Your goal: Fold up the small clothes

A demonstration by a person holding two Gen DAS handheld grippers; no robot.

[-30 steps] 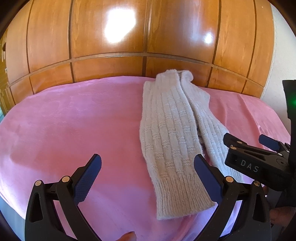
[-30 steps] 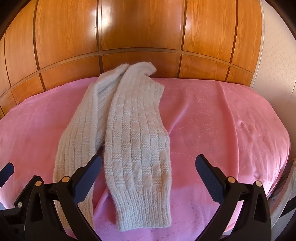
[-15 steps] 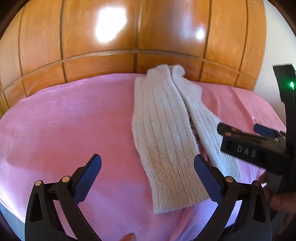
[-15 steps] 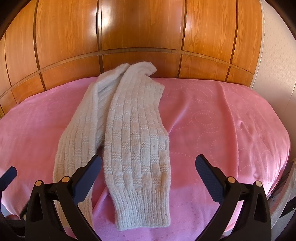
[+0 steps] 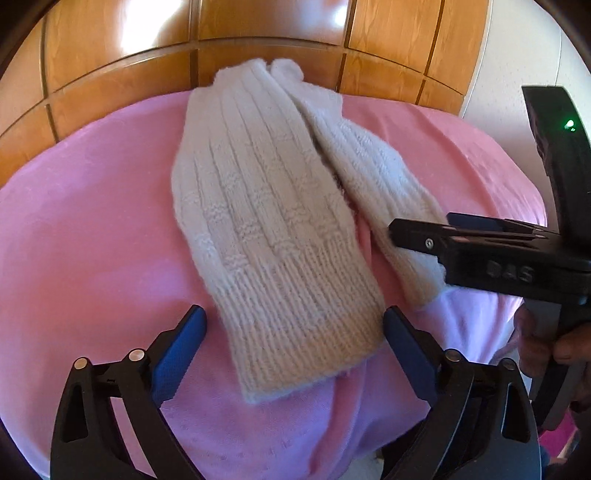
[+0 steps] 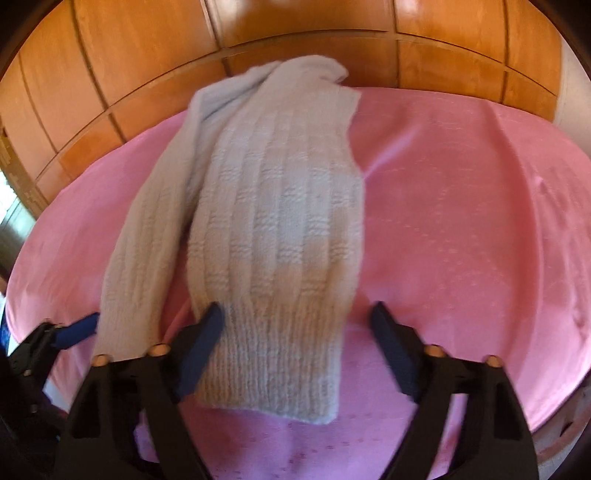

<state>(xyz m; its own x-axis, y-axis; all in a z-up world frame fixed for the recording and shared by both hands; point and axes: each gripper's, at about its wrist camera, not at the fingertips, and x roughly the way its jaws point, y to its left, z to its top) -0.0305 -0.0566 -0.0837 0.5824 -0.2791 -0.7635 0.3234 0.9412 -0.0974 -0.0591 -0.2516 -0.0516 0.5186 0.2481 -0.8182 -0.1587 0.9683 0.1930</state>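
A cream knitted garment with two long ribbed legs (image 5: 266, 206) lies on the pink cover (image 5: 92, 229). My left gripper (image 5: 291, 343) is open, its blue pads either side of the left leg's cuff (image 5: 306, 332). My right gripper (image 6: 295, 339) is open, straddling the right leg's cuff (image 6: 280, 365). The right gripper also shows in the left wrist view (image 5: 480, 251), lying over the right leg (image 5: 376, 177). The far ends of both legs meet near the headboard.
A glossy wooden panelled headboard (image 5: 258, 33) stands behind the bed. The pink cover (image 6: 461, 221) stretches to the right. A white wall (image 5: 517, 66) is at far right. The bed's front edge is just below the grippers.
Both grippers have moved forward and down onto the cuffs; each now has a cuff between its open fingers. The garment has not moved.
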